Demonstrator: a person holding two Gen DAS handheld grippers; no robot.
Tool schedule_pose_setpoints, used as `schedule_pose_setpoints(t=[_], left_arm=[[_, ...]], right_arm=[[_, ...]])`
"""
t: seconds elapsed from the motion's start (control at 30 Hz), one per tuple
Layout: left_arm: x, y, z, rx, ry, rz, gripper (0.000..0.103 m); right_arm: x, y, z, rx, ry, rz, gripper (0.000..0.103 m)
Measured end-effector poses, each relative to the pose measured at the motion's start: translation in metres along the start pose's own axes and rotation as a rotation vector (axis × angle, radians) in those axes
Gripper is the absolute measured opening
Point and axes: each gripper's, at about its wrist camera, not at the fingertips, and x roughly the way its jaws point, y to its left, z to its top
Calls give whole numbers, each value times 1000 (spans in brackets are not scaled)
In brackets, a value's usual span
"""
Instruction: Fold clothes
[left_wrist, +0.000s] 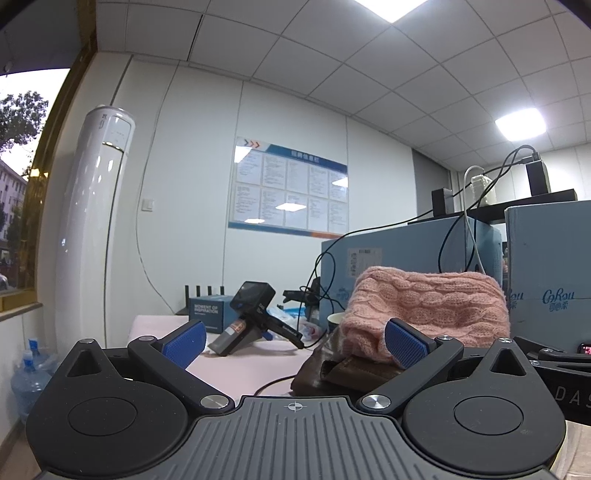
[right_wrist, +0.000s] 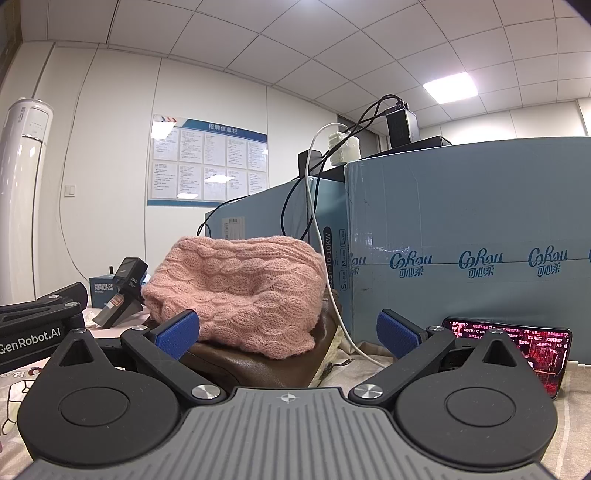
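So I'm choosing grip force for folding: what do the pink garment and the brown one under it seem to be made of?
The pink cable-patterned garment looks like soft, fuzzy knitted yarn, wool or acrylic: raised braided stitches and a matte nap. The brown garment beneath it looks like leather or imitation leather: smooth, with glossy highlights on its folds.

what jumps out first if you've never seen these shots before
The pink cable-knit sweater draws the eye first, heaped on a brown leather garment just ahead of both open claws: right claw, left claw. Behind it rise big light-blue cartons, with a lit phone propped against one at the right.
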Motion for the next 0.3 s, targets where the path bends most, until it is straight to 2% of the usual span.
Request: schedule_pose_setpoints(t=[0.3], left_arm=[[0, 1, 0, -3, 3, -2, 103]], right_arm=[[0, 0, 0, 0, 2, 1, 103]])
